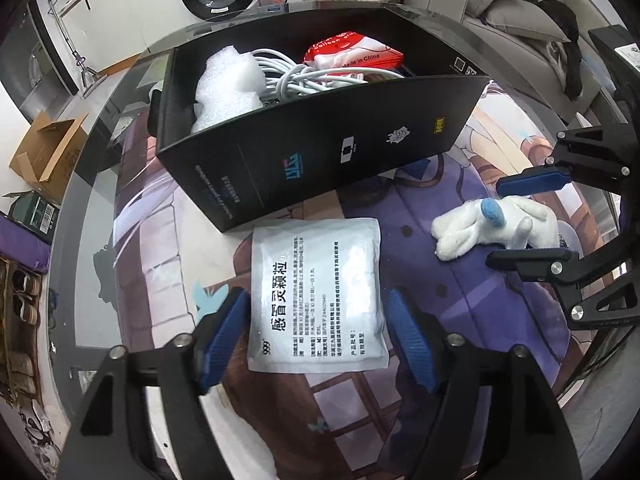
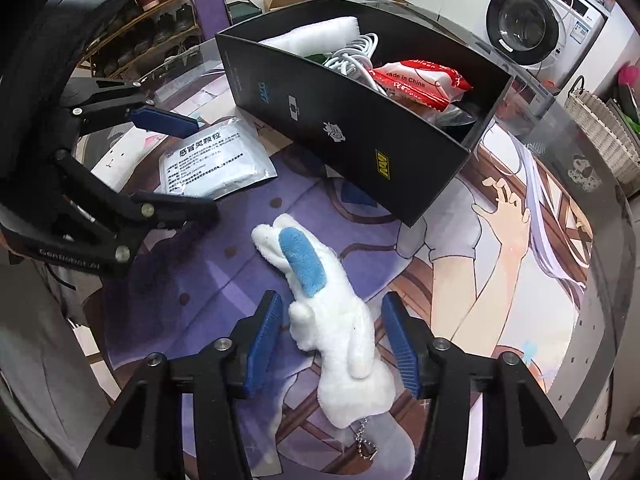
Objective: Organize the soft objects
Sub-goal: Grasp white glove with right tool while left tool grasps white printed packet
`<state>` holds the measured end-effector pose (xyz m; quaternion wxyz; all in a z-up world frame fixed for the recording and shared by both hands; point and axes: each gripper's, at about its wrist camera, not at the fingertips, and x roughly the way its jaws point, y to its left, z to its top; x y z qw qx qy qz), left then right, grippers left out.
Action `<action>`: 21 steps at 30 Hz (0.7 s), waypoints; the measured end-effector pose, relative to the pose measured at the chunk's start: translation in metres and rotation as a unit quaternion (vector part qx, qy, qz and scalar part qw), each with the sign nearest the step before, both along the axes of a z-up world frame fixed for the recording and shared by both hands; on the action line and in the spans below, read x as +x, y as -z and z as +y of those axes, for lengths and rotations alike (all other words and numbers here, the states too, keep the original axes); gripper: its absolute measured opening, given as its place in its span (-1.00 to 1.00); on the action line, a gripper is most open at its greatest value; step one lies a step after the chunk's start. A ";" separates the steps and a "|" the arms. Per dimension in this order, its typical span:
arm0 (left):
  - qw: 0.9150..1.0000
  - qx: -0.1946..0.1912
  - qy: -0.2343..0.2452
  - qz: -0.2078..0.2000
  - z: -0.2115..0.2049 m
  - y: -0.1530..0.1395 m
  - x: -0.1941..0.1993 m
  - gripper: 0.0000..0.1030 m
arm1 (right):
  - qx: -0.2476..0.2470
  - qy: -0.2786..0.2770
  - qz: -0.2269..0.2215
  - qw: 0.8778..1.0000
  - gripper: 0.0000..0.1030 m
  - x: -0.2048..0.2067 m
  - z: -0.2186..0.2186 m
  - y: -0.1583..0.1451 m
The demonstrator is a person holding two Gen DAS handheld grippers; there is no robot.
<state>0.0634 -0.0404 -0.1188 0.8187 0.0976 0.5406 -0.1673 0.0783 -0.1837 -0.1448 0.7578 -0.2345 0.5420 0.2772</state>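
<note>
Left tongs (image 1: 318, 340) stand apart astride the white sachet (image 1: 318, 296), which lies flat on the table (image 1: 460, 300) just near of the black box (image 1: 320, 160), pads clear of its edges. It looks light, slick and pliable; best pinched across the narrow width. Right tongs (image 2: 334, 344) stand apart around the plush rabbit (image 2: 332, 320), left pad about touching. Soft, compressible, non-fragile; grip mid-body.
</note>
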 end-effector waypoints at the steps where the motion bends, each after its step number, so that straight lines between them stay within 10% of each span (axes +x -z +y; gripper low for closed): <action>1: 1.000 0.001 -0.001 -0.001 0.001 0.001 0.000 0.56 | -0.002 0.000 -0.004 1.000 0.13 -0.001 0.001 0.000; 8: 1.000 -0.011 -0.002 -0.003 0.001 0.002 0.003 0.50 | 0.001 -0.003 -0.008 1.000 0.21 -0.001 0.005 0.003; 11: 1.000 -0.017 -0.006 -0.014 0.003 -0.001 0.001 0.14 | 0.003 0.000 -0.009 1.000 0.32 0.000 0.001 0.004; 15: 1.000 -0.023 -0.004 -0.016 0.004 -0.003 0.001 -0.09 | 0.017 -0.024 0.008 1.000 -0.40 -0.004 0.000 0.002; 21: 0.999 -0.034 0.002 -0.015 0.002 -0.007 -0.001 -0.30 | 0.013 -0.035 -0.001 0.999 -0.42 -0.009 0.006 0.001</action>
